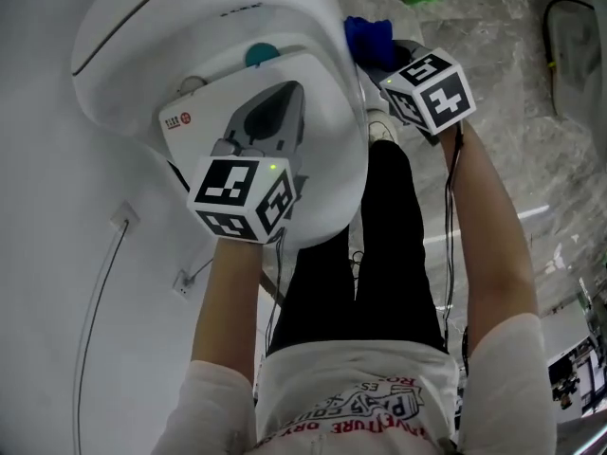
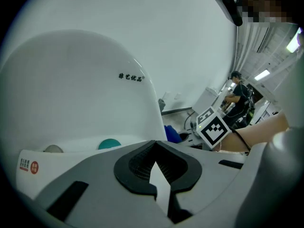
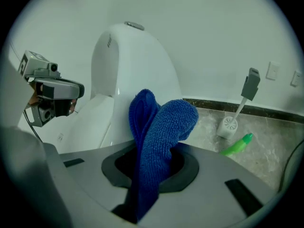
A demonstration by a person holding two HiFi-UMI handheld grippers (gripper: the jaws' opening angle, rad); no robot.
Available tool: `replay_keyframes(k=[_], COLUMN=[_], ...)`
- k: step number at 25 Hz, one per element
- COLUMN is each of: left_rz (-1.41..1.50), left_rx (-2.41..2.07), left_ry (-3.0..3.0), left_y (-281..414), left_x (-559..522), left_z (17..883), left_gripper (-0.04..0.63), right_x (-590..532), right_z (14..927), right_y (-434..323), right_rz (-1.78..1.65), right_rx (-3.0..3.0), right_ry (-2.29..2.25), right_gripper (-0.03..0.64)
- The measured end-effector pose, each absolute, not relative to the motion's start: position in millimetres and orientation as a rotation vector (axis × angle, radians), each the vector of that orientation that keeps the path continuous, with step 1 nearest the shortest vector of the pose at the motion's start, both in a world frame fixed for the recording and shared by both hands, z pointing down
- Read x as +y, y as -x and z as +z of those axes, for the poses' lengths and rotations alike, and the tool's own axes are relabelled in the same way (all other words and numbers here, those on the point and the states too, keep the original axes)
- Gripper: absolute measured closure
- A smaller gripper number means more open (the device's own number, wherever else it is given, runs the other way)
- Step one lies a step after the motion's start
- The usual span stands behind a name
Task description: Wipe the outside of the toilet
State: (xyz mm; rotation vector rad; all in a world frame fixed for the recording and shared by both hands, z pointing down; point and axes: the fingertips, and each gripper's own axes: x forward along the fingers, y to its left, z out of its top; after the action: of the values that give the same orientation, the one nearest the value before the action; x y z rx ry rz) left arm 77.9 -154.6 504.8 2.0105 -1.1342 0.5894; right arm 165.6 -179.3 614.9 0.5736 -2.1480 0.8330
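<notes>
The toilet (image 1: 171, 36) is the big thing here. It sits against the white wall, and it's judged to be hard, glazed and pretty slick, fixed in place, so nothing about it needs lifting. It only gets rubbed down, and pressure can probably be leaned into without worry. The left hand-held gripper (image 2: 154, 163) is held over the closed lid with its jaws brought together on nothing. The right hand-held gripper (image 3: 152, 160) is clamped on the blue cloth (image 3: 164, 122), just beside the toilet's right flank; actual contact can't be made out. The cloth looks like soft, light, floppy microfibre. It's pinched at a fold with a fat wad bulging out past the jaws, which is likely the right place to hold it, since that loose wad is what would be dragged over the curved sides. If it's gripped too near an edge, it could well get pulled free. On the floor (image 1: 512, 55), a toilet brush (image 3: 237, 113) in its holder and a green bottle (image 3: 236, 145) can be seen by the wall. Counted up: one toilet, two hand-held grippers, one cloth, one brush, one bottle.
</notes>
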Motion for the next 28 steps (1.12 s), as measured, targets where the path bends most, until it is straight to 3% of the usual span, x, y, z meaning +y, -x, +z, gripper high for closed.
replay_keyframes(k=[14,28], left_rz=[0.668,0.665], left_rx=[-0.966,-1.01], left_ry=[-2.109,-2.057], left_y=[-112.9,-135.3], left_x=[-95.8,-38.0], left_z=[518.5,525.9], left_gripper=[0.588,0.588], right_x=[-82.0,-0.1], right_z=[651.3,668.5], right_y=[-183.0,-196.9], right_rz=[0.688,0.876], right_rx=[-2.075,-2.07], right_ry=[-0.502,-0.49], right_gripper=[0.546,0.545])
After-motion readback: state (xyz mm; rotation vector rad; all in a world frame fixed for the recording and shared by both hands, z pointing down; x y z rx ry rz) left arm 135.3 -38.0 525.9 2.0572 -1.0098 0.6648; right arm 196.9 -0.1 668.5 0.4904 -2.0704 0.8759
